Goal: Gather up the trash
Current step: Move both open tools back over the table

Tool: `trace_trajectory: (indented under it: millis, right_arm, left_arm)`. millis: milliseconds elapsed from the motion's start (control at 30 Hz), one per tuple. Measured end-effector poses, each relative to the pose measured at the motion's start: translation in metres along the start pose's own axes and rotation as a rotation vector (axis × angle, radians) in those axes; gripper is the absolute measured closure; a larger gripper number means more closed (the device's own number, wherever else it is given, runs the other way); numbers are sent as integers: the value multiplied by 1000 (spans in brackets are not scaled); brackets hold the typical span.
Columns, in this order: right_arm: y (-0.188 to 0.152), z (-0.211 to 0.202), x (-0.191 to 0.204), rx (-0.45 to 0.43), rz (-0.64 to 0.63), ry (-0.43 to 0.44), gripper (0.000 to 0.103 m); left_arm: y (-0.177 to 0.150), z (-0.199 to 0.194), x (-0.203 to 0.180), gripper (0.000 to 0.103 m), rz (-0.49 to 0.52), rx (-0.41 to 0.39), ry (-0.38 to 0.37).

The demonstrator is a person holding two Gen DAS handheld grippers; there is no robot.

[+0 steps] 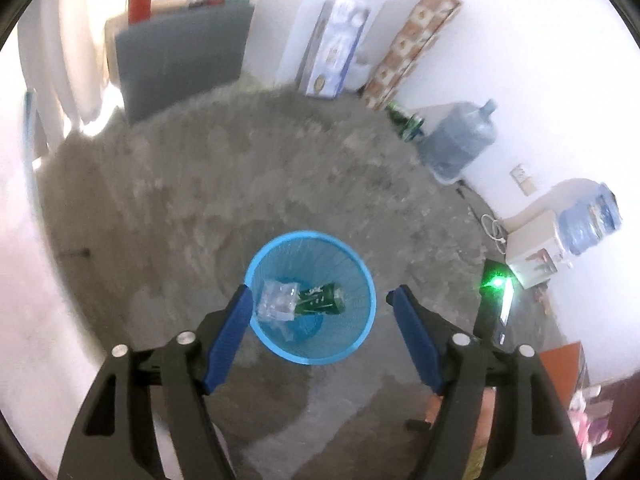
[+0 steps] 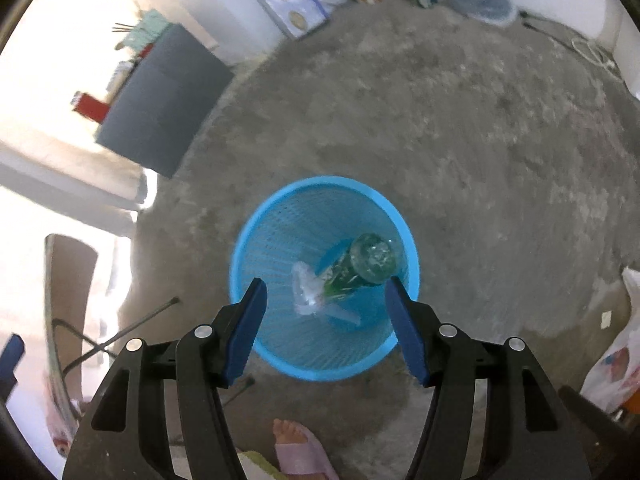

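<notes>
A blue mesh waste basket [image 1: 366, 280] stands on the bare concrete floor; it also shows in the right wrist view [image 2: 256, 240]. Inside it lie a green plastic bottle [image 1: 320, 300] and a crumpled clear plastic wrapper [image 1: 277, 300]. In the right wrist view the bottle [image 2: 362, 266] points bottom-up beside the wrapper [image 2: 306, 290]. My left gripper [image 1: 320, 300] is open and empty, held above the basket. My right gripper [image 2: 325, 290] is open and empty, also above the basket.
Green trash [image 1: 406, 120] lies by the far wall next to a large water jug [image 1: 460, 144]. A dispenser with a jug [image 1: 560, 236] stands at right. Boxes [image 1: 336, 52] and a dark panel [image 1: 180, 64] lean against the far walls. A sandalled foot [image 2: 298, 450] is near the basket.
</notes>
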State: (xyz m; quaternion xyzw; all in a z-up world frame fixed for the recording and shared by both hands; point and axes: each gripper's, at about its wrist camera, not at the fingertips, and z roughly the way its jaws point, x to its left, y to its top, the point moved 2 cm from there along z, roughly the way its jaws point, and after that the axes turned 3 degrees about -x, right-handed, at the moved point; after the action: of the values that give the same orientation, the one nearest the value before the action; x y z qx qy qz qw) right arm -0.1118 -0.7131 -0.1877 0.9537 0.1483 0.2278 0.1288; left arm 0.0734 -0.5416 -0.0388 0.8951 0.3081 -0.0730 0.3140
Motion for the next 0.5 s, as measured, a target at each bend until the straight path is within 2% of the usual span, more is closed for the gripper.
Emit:
trace_trajectory:
  millis: [133,233,333,500]
  right_arm:
    - [-18,-44,18,-42,-51,42,40]
    - [-35,-79,35,-74,-113,50,35]
    - [-54,-113,58,-104,-206,19,28]
    - [-86,-163,106,-179,-370,-45,14]
  left_arm:
    - [-14,-62,1,24,44,-87,-23]
    - [-35,-104,12,22,49,-153,17]
    - [-61,-139,25,21,65,-198,10]
    - [-115,-183,51,19,130,-237,82]
